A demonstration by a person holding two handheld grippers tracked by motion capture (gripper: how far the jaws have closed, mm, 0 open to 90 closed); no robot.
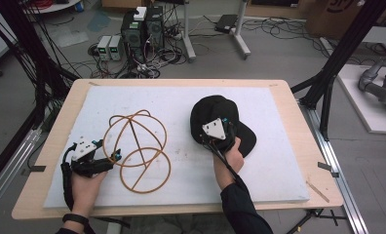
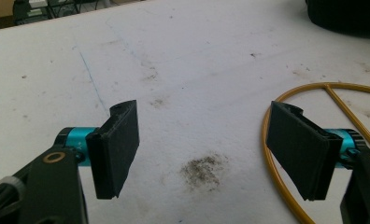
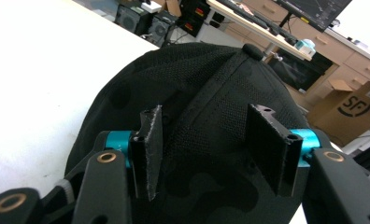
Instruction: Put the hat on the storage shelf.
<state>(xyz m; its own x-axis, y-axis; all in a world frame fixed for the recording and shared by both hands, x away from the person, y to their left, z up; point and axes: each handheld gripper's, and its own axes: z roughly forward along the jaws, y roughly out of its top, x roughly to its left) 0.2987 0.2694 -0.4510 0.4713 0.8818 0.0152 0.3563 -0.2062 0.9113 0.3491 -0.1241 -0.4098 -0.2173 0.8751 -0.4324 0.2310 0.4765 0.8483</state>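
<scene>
Left gripper [image 2: 202, 154] jaws spread wide over bare white mat [image 2: 183, 70] — wire frame [image 2: 272, 154] touching the 3 o'clock pad. Right gripper [image 3: 206, 144] jaws spread, straddling the black cap's [image 3: 206, 93] crown — cap at 2 o'clock from the frame.

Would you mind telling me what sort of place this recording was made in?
Most likely a robotics or data-collection lab: computer towers and tangled cables sit on the floor behind the table, a black metal frame flanks it, and a grey robot arm lies at right.
</scene>
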